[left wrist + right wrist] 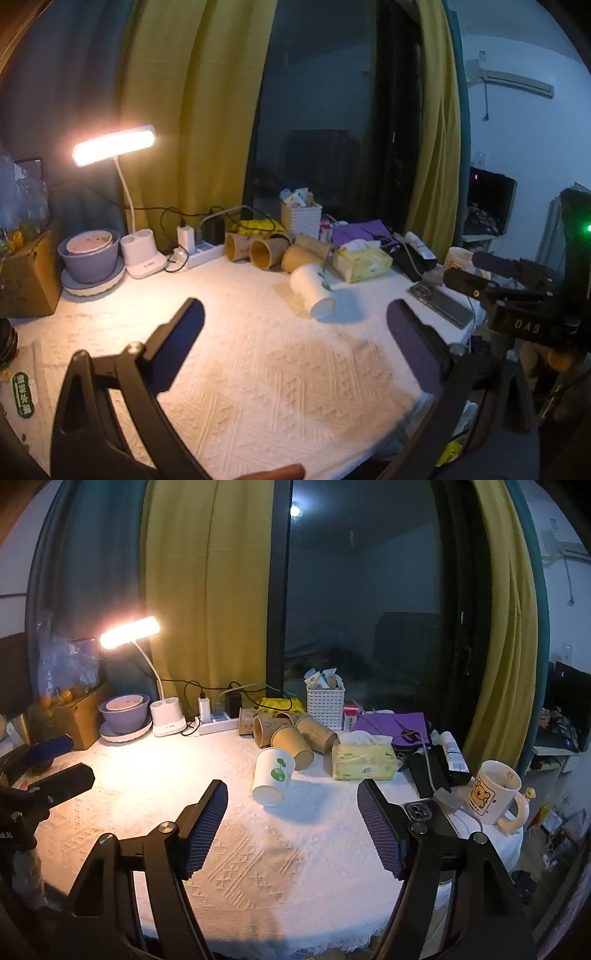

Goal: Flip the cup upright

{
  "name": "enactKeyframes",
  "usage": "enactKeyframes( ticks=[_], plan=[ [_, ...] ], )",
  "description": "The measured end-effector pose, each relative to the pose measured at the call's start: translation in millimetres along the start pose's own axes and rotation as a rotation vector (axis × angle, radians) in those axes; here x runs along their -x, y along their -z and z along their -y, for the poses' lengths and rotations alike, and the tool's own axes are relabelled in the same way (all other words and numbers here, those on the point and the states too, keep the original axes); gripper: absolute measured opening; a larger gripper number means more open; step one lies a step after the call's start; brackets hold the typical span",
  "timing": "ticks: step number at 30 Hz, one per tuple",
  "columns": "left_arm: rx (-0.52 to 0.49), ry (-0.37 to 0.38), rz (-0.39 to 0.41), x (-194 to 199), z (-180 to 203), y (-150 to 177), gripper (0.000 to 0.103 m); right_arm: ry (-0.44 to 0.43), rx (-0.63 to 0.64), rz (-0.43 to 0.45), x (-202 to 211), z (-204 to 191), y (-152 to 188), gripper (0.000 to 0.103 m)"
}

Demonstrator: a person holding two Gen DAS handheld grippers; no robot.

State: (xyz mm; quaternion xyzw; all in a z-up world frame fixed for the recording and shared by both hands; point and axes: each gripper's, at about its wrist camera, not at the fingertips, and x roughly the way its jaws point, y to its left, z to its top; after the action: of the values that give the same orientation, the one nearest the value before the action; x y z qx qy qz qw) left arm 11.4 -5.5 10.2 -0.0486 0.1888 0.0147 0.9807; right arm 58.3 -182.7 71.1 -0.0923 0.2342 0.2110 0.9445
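The table (240, 867), covered with a white patterned cloth, carries everything; at its back edge, under the lit desk lamp (129, 631), lies a pile of brown paper cups (291, 734), all on their sides; beside them is a yellow tissue pack (364, 762). The white cup (273, 775) with a green leaf print lies on its side on the cloth just in front of the brown pile; its flat base looks toward the cameras, its mouth toward the pile. The right gripper (291, 823) has its fingers wide apart and holds nothing, a little short of the cup; the left gripper (295, 343) is also spread and empty. I judge that nothing of the task is done yet; the reach, the grasp and the turning upright are all left.
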Motion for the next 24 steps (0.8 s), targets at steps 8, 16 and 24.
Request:
enactKeyframes(
  ticks=[8, 16, 24],
  plan=[
    [0.022, 0.005, 0.027, 19.4, -14.8, -2.4, 0.100, 0.001, -0.002, -0.005, -1.3, -0.7, 1.2, 0.076],
    [0.023, 0.002, 0.026, 15.4, -15.9, 0.1, 0.100, -0.002, -0.003, -0.011, -3.4, -4.4, 2.9, 0.076],
    [0.022, -0.001, 0.031, 15.7, -13.9, 4.0, 0.100, -0.002, -0.005, -0.014, -2.1, -3.9, 2.6, 0.076]
  ],
)
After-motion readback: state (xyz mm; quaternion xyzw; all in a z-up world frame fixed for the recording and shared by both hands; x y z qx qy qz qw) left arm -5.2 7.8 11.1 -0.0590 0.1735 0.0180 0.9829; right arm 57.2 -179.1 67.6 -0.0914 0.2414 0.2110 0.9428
